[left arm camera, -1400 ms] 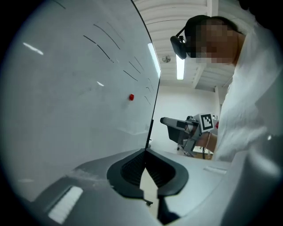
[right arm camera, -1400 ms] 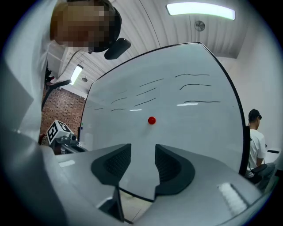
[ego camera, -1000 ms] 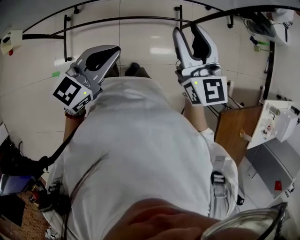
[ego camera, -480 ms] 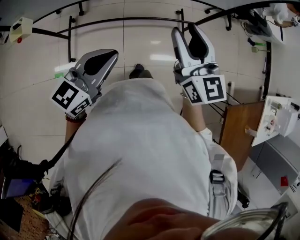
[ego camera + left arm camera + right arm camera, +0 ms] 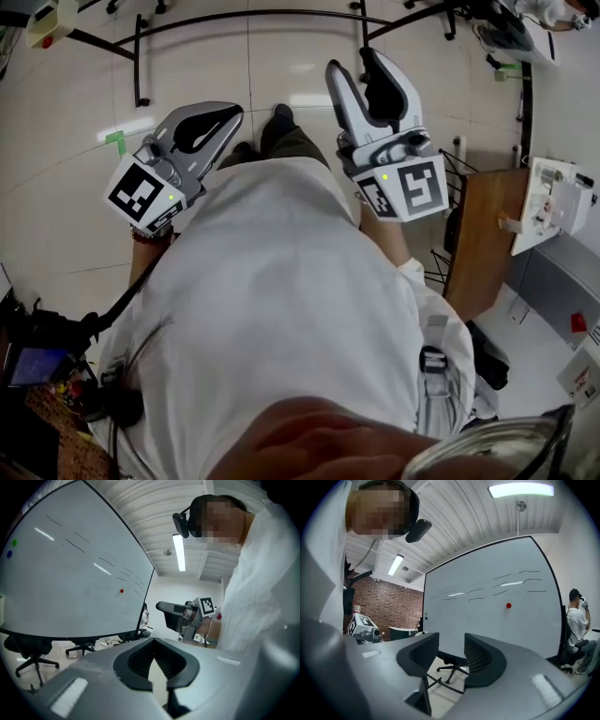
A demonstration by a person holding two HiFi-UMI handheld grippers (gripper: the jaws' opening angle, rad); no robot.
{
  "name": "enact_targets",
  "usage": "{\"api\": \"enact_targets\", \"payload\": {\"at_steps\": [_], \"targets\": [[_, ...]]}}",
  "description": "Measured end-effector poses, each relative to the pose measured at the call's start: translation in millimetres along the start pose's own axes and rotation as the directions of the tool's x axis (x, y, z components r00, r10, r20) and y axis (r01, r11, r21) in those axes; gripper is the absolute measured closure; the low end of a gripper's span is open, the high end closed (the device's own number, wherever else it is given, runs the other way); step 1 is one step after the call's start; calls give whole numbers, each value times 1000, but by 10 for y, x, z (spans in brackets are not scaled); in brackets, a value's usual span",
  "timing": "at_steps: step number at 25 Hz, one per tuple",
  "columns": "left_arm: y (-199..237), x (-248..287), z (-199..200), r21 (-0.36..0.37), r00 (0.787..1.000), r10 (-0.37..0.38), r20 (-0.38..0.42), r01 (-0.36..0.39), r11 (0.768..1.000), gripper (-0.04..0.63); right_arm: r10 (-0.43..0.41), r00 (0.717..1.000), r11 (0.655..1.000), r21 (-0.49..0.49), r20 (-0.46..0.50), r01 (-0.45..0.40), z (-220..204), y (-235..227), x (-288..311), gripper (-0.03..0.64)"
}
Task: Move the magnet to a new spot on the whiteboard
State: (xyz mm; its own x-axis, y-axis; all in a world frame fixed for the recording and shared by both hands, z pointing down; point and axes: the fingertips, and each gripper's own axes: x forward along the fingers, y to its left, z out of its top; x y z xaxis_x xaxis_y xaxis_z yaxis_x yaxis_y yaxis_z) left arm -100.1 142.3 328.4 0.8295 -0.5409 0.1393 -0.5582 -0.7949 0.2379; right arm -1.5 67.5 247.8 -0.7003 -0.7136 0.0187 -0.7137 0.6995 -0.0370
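Observation:
A small red magnet (image 5: 508,605) sits on the whiteboard (image 5: 487,625), right of centre and below some thin pen strokes. The left gripper view shows the same magnet (image 5: 122,591) on the whiteboard (image 5: 70,578), far off. Both grippers are held in the air in front of the person's chest, well short of the board. My right gripper (image 5: 451,656) (image 5: 354,64) is open, with only floor and a chair showing between its pads. My left gripper (image 5: 157,665) (image 5: 232,113) has its tips together and holds nothing. The head view does not show the board.
Green (image 5: 14,542) and blue (image 5: 9,553) magnets sit near the board's far edge. Black office chairs (image 5: 28,651) (image 5: 450,660) stand under the board. A person (image 5: 577,620) sits at its right. A wooden desk (image 5: 483,234) is to my right, and a black tubular frame (image 5: 234,17) crosses the tiled floor ahead.
The floor has slid down through the head view as the person moves forward. The right gripper has shifted slightly up and left. Both jaws stand as before.

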Motion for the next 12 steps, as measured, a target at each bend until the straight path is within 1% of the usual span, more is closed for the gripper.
{"api": "enact_targets", "payload": {"at_steps": [4, 7, 10, 12], "targets": [[-210, 22, -122, 23, 997, -73, -27, 74, 997, 595, -67, 997, 998, 6, -45, 67, -88, 122, -333, 454], [-395, 73, -90, 51, 993, -113, -26, 115, 992, 595, -88, 995, 996, -3, -49, 88, -75, 200, -560, 454], [-496, 58, -23, 72, 993, -116, -1, 116, 991, 595, -87, 995, 996, -15, -48, 87, -119, 240, -621, 454], [-476, 22, 13, 86, 995, -99, 10, 98, 991, 595, -53, 998, 999, -7, -44, 53, -130, 285, -519, 454]]}}
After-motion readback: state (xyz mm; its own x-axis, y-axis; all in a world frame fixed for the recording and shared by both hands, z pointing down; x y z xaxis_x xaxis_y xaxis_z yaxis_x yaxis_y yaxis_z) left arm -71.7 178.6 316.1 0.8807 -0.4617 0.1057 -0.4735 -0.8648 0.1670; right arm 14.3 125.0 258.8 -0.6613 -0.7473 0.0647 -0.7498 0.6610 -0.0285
